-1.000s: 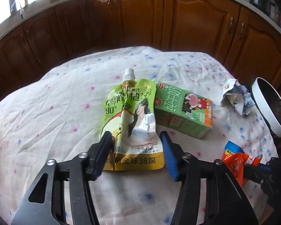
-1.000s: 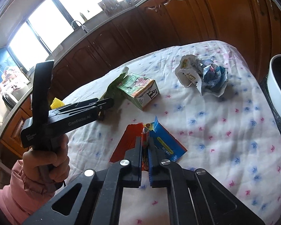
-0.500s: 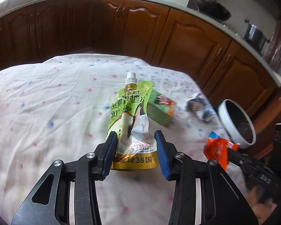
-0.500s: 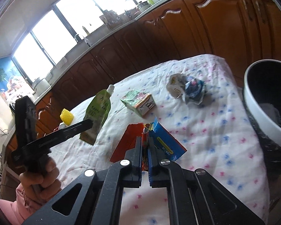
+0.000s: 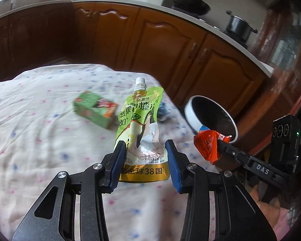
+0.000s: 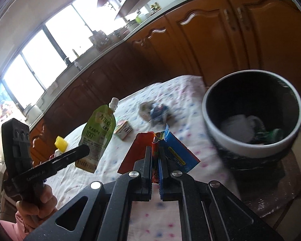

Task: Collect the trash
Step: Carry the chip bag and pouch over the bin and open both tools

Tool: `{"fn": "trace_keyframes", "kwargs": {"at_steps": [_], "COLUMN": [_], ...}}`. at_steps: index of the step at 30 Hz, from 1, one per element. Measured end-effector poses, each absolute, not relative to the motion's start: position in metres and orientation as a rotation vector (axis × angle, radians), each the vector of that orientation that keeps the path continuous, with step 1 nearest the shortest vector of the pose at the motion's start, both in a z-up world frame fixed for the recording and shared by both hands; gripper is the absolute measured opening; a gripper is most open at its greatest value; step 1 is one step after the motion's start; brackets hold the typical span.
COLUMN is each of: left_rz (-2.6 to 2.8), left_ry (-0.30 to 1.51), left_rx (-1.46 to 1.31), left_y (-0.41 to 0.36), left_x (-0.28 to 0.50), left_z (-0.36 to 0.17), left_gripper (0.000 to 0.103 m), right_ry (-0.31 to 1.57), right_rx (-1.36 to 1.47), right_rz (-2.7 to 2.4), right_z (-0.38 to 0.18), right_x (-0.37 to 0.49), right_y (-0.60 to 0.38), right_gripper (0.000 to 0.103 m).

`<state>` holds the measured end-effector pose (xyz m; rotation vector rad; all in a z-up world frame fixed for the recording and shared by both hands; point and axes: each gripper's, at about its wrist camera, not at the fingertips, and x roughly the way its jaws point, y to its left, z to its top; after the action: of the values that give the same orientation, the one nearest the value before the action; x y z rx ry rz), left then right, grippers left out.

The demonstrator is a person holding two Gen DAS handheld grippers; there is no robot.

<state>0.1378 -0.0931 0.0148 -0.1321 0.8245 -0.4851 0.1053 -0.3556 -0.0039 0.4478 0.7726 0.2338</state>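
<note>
My left gripper (image 5: 144, 150) is shut on the lower part of a green juice pouch (image 5: 140, 124) with a white cap, held up off the table; the pouch also shows in the right wrist view (image 6: 97, 132). My right gripper (image 6: 155, 150) is shut on an orange and blue snack wrapper (image 6: 170, 150), also seen in the left wrist view (image 5: 207, 144), held close to the white-rimmed trash bin (image 6: 240, 144). The bin (image 5: 192, 112) stands beside the table's right edge and holds some trash.
A green drink carton (image 5: 94, 110) and a crumpled wrapper (image 6: 156, 111) lie on the flowered tablecloth (image 5: 40, 140). A yellow object (image 6: 60, 142) sits at the table's far left. Wooden cabinets (image 5: 150, 44) run behind the table.
Both grippers have risen and swung toward the bin. The pouch has left the table in my left gripper. The wrapper in my right gripper is now near the bin's rim.
</note>
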Motion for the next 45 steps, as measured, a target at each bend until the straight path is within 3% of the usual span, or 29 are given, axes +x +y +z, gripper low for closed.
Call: {"fn": "trace_keyframes", "kwargs": {"at_steps": [22,45], "left_rz": [-0.672,-0.763], "left_ry": [0.812,0.903], "left_rx": [-0.017,0.044], "left_y": [-0.215,-0.306], "left_x": [0.148,0.189], "left_z": [0.030,0.010], "left_gripper": [0.039,0.039], "right_ry": [0.687,0.758], "right_rx": [0.489,0.539], "right_rz": [0.056,0.018], "right_z": [0.014,-0.009], "right_x": [0.098,0.134], "right_y": [-0.462,-0.494], "right_gripper": [0.004,0.006]}}
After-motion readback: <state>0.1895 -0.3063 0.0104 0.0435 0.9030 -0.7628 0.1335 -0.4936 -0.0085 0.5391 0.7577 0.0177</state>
